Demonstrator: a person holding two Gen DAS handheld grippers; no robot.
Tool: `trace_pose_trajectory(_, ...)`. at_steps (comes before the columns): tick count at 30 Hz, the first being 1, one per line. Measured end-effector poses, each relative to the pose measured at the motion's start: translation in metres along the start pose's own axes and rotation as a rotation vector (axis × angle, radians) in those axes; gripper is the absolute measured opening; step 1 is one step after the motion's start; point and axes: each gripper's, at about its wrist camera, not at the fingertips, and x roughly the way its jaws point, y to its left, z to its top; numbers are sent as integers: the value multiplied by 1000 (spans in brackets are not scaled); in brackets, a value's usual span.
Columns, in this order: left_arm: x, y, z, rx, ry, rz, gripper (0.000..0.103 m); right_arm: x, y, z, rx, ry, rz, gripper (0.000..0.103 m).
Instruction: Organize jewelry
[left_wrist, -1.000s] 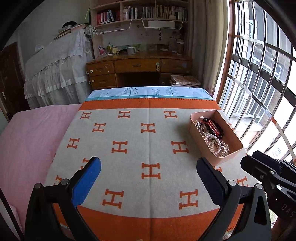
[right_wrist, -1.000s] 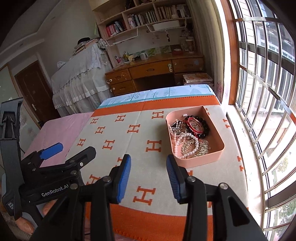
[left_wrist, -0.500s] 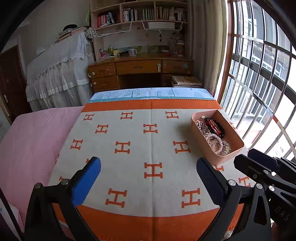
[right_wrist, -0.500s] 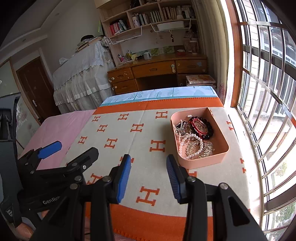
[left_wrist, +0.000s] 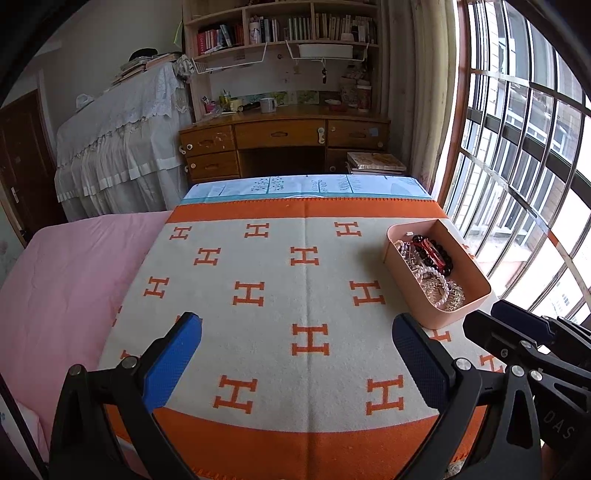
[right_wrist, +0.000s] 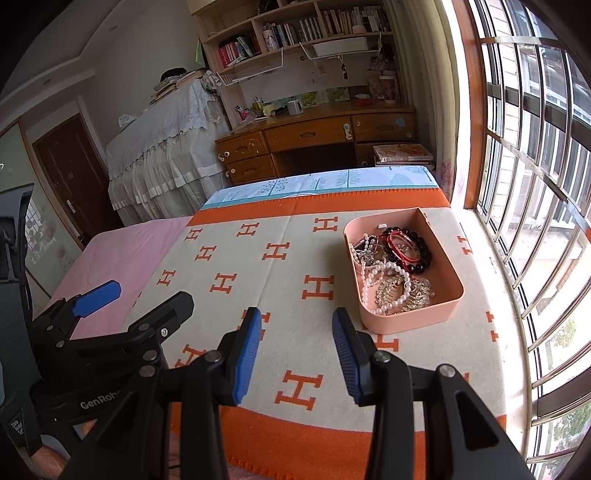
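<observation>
Rounded pink tray (right_wrist: 406, 321), beaded bracelets (right_wrist: 406, 247), woven blanket (right_wrist: 295, 266)

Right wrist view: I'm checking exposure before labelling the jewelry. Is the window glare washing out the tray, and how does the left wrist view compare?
Right wrist view: the window blows out, but the pink tray and its beads stay legible. Left wrist view: the same glare at the right edge; the tray is sharp but seen at a shallower angle. Both views bend straight lines, fisheye fashion.

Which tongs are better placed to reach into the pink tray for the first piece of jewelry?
Right, probably. The right tongs are open, with the pink tray just ahead to their right. The left tongs, also open, face bare blanket further left.
</observation>
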Motion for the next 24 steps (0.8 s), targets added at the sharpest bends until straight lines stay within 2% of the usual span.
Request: trace_pose_trajectory(24, -1, 5, -2, 2, 1, 9, 102, 3, 2, -3, 3, 7, 6, 41)
